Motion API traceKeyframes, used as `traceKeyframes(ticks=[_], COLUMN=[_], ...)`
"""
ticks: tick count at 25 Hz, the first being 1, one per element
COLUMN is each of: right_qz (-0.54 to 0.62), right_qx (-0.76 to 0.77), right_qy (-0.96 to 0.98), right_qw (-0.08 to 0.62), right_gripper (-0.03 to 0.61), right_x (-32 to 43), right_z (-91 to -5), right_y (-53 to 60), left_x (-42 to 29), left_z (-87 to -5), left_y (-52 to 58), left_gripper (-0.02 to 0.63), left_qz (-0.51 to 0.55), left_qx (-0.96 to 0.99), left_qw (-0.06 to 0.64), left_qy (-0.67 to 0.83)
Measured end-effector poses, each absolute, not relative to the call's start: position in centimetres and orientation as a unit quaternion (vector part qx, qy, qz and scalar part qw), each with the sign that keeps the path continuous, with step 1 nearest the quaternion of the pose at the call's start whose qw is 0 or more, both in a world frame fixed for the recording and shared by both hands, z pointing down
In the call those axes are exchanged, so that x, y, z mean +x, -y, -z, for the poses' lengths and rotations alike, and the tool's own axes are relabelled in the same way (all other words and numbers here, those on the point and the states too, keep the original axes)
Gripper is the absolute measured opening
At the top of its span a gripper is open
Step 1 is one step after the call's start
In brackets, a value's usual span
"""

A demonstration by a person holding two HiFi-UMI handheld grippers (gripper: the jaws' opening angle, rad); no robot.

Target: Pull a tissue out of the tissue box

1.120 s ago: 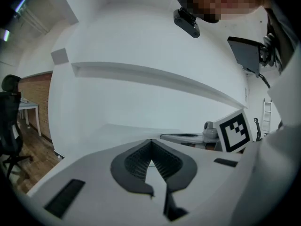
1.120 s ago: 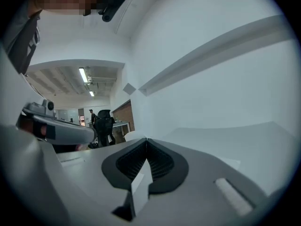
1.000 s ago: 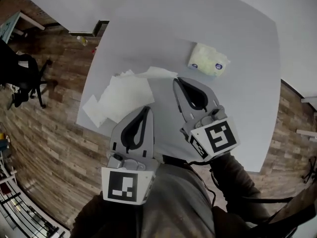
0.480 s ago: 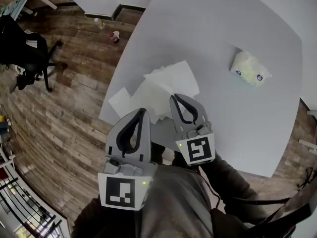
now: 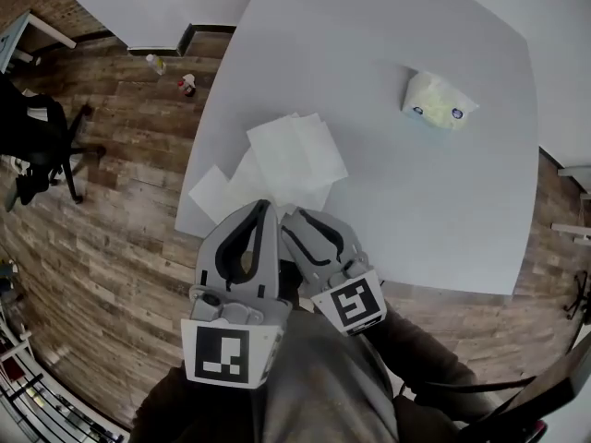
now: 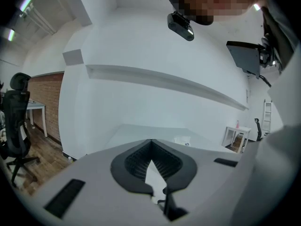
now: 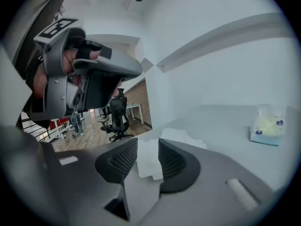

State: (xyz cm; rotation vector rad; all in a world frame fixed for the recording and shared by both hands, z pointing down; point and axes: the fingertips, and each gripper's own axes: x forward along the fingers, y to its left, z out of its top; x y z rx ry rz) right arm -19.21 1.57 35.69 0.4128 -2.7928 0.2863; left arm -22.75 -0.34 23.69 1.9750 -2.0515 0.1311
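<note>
Soft-pack tissue box (image 5: 438, 105) lies toward far right corner of counter (image 5: 416, 210), near right edge, well apart from both grippers. Heap of loose tissues (image 5: 291, 153) by near left corner. Jaws of left gripper (image 6: 151, 141) clenched tip to tip, nothing held. Jaws of right gripper (image 7: 148, 145) have just been opening, now spread and empty; sheets seen through gap lie on counter. Judgement: tissue feather-light, limp, tears easily; pack light too, likely lifts with pull. Pinch sheet mid-fold at top slot, pin pack's end with other jaws
</note>
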Motion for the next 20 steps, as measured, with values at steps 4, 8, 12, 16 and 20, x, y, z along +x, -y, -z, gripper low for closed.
traceKeyframes(ticks=[4,8,12,16,20], right_qz=[-0.119,-0.142,-0.143,-0.111,-0.091], right_qx=[0.187,0.235,0.291,0.331,0.362], right_qy=[0.97,0.959,0.946,0.937,0.926], right_qw=[0.1,0.064,0.023,-0.019,-0.05], right_gripper=[0.126,0.124,0.101,0.041,0.038], right_x=[-14.3,-6.1,2.9,10.4,15.0], right_z=[-31.5,-26.2,-20.4,-14.5,-10.5], right_y=[-1.2,-1.0,-1.0,-3.1,-5.4], left_x=[-18.6,-12.1,-3.6,4.4,9.7], left_z=[-22.2,-19.4,-16.5,-14.1,-11.1], left_y=[0.0,-0.9,-1.8,-3.8,-5.4], left_gripper=[-0.002,-0.002,-0.002,-0.002,-0.002], left_qz=[-0.028,-0.011,0.0,-0.005,-0.01], left_qx=[0.705,0.726,0.754,0.786,0.81], left_qw=[0.129,0.097,0.06,0.043,0.016], left_qy=[0.697,0.681,0.654,0.617,0.586])
